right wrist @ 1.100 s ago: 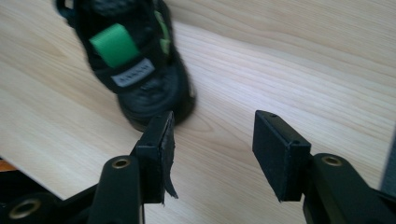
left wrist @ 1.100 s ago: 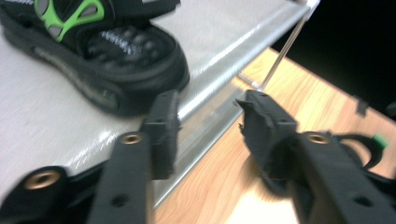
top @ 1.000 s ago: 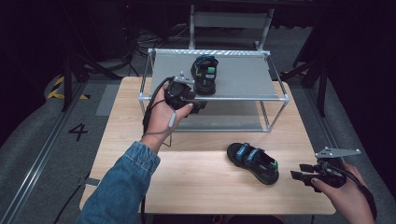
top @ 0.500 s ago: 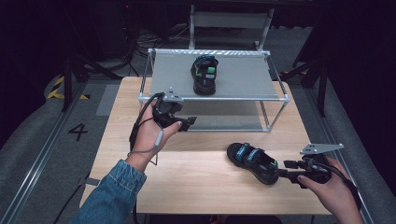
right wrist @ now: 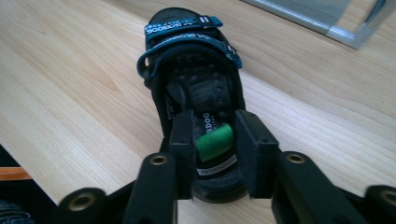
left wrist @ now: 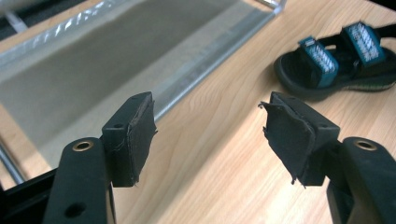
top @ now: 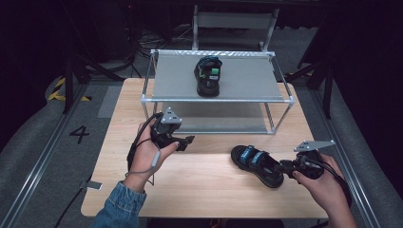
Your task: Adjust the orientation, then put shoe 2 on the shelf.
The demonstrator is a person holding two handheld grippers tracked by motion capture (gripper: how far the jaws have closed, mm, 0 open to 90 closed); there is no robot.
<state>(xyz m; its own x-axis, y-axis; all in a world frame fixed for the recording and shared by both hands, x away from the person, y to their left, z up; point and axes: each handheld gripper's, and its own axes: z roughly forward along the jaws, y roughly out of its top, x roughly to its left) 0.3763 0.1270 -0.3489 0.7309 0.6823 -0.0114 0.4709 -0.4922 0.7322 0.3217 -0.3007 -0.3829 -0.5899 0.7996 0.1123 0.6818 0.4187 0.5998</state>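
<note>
The right claw (top: 284,167) had just been closing its two black jaws around the heel end of the black sandal with blue straps (top: 257,164) that lay on the light wooden table (top: 199,190). In the right gripper view the jaws stood on either side of the little green loop (right wrist: 214,141) at the back of the sandal, with the blue straps straight ahead of them. They had come in a lot from how wide they were a moment before, when they were still a little way off from the shoe. I could not tell for sure if the pads were pressing yet, but it looked like the pinch was almost made (so the pick-up was likely about to start).

The left claw (top: 184,142) had changed too. It had come down and away from the metal rack with grey shelves (top: 237,80), where the other black sandal (top: 208,75) was already sitting on the top shelf. Its jaws were spread wide with nothing between them, and they had just been opening. From that claw, the sandal on the table was ahead and off to the right.

One shoe was put away, I think, and the second was next to go beside it.
</note>
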